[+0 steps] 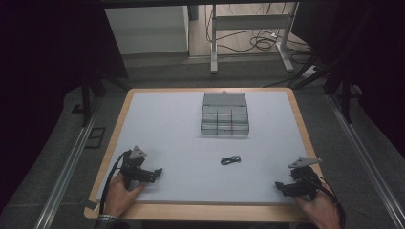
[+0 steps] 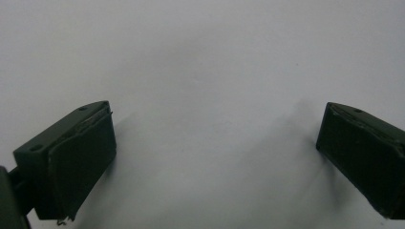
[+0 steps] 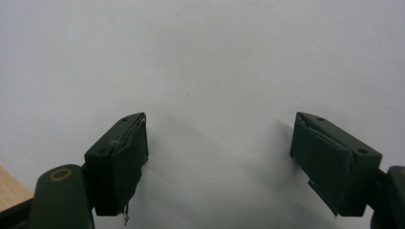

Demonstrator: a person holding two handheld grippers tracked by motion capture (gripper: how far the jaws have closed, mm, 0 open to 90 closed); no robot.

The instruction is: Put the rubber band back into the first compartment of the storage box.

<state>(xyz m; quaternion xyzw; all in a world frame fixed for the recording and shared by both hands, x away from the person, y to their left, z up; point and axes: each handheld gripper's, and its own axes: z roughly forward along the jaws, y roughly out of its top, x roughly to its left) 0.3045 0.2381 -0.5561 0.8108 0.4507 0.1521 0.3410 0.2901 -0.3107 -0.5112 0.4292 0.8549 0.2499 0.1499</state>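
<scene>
A clear plastic compartment box [image 1: 224, 114] stands open at the middle back of the white mat [image 1: 172, 129]. A small black coiled cable [image 1: 230, 161] lies on the mat in front of it. My left gripper [image 1: 158, 172] rests near the front left, held by a hand, well left of the cable. My right gripper [image 1: 278, 186] rests at the front right corner. In the left gripper view the left gripper [image 2: 215, 143] stands open over bare mat. In the right gripper view the right gripper [image 3: 219, 152] is open too, nothing between its pads.
The mat lies on a wooden table [image 1: 301, 119] whose edge frames it. Beyond the table stand a metal desk frame [image 1: 248, 28] and loose floor cables [image 1: 262, 43]. Metal rails [image 1: 67, 167] run along both sides of the table.
</scene>
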